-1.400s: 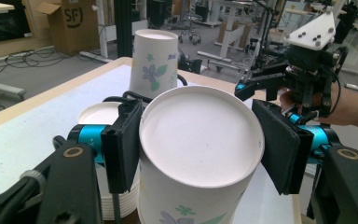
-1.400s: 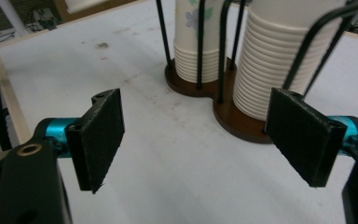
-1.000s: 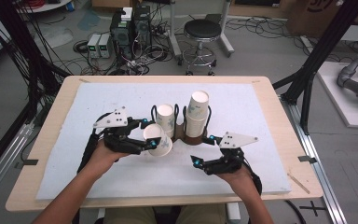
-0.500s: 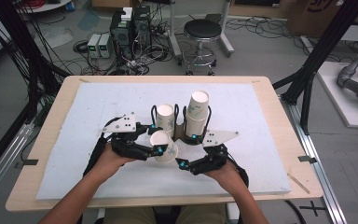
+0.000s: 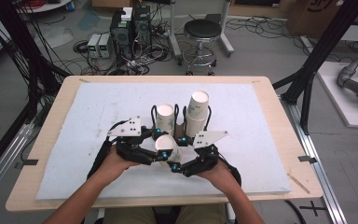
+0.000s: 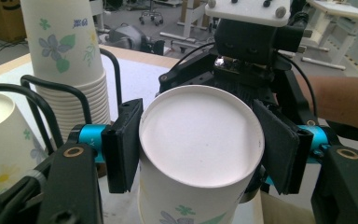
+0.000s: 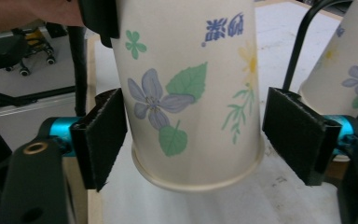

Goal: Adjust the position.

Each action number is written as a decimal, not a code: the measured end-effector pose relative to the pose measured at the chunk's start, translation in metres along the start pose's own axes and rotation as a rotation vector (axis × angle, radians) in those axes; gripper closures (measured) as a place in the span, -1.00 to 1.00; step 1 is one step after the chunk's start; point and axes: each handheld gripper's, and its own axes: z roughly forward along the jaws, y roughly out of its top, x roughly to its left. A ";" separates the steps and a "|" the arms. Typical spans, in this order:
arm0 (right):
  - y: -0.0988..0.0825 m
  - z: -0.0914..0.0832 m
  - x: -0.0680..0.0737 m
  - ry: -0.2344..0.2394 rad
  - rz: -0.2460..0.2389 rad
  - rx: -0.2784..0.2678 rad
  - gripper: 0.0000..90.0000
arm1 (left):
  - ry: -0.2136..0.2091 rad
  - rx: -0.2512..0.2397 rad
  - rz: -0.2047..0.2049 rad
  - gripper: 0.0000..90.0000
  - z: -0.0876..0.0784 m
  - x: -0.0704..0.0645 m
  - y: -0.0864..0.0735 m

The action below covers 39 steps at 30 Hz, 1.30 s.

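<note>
While the left gripper point(image 5: 161, 148) clamped the upside-down paper cup point(image 5: 167, 147) near its closed base, its jaws pressed on either side of the white bottom disc in the left gripper view, the cup hung just above the white mat point(image 5: 98, 112) on the surface point(image 5: 51, 140), directly in front of the black wire rack point(image 5: 179, 122). Behind it, the rack held a single inverted cup point(image 5: 165, 116) in its left bay and a taller stack of cups point(image 5: 197, 112) in its right bay. On the right, the right gripper point(image 5: 176, 164) had come in beside the held cup, and its jaws had just been closing; in the right gripper view the flowered wall near the rim sat between the two pads point(image 7: 103, 140), yet gaps remained on both sides, so they were not pressing. The step in hand looked like a handover, or a two-handed pull to separate nested cups. The next move probably called for gentle closure on the thin wall without crushing it, before the left let go.
</note>
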 end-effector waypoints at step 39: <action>0.017 0.002 0.000 0.050 -0.151 0.215 -0.23 | -0.039 0.108 -0.003 -0.65 -0.017 0.004 -0.003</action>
